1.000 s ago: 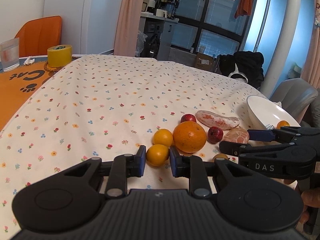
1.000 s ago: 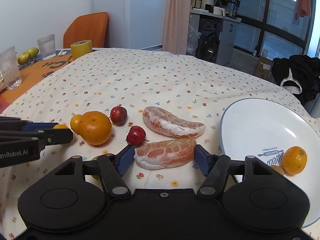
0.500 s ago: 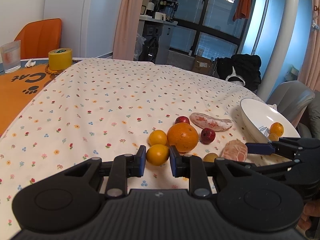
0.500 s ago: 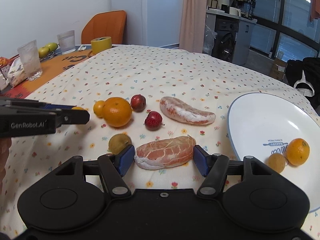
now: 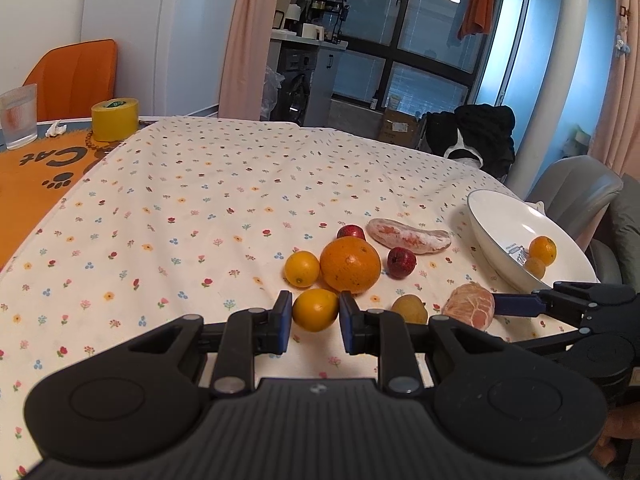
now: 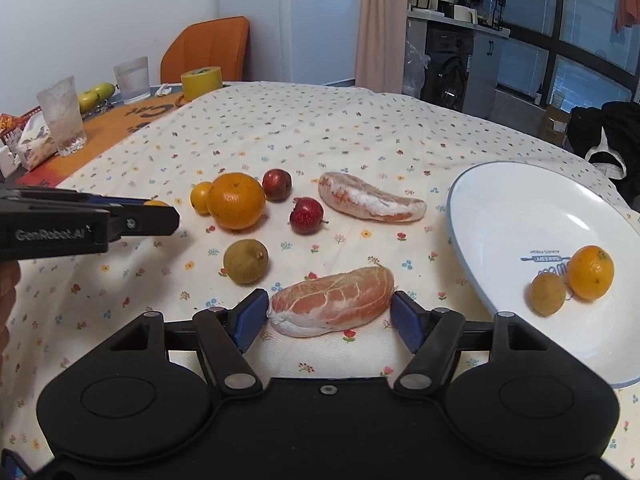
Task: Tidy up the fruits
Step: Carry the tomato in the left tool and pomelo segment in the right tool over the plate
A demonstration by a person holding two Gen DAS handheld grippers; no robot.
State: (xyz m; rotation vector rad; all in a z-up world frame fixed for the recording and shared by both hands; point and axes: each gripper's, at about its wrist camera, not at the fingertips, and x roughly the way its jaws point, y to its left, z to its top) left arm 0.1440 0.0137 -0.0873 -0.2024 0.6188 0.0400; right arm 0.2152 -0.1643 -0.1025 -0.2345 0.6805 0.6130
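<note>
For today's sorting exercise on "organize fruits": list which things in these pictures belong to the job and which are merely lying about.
Belonging to the job:
- small orange in the left gripper
- peeled segment in the right gripper
- large orange
- white plate

Lying about:
- yellow tape roll
- drinking glass
- orange chair

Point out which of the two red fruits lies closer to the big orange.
The farther red fruit: it sits right against the big orange, while the other red fruit lies apart, toward the peeled segment.
</note>
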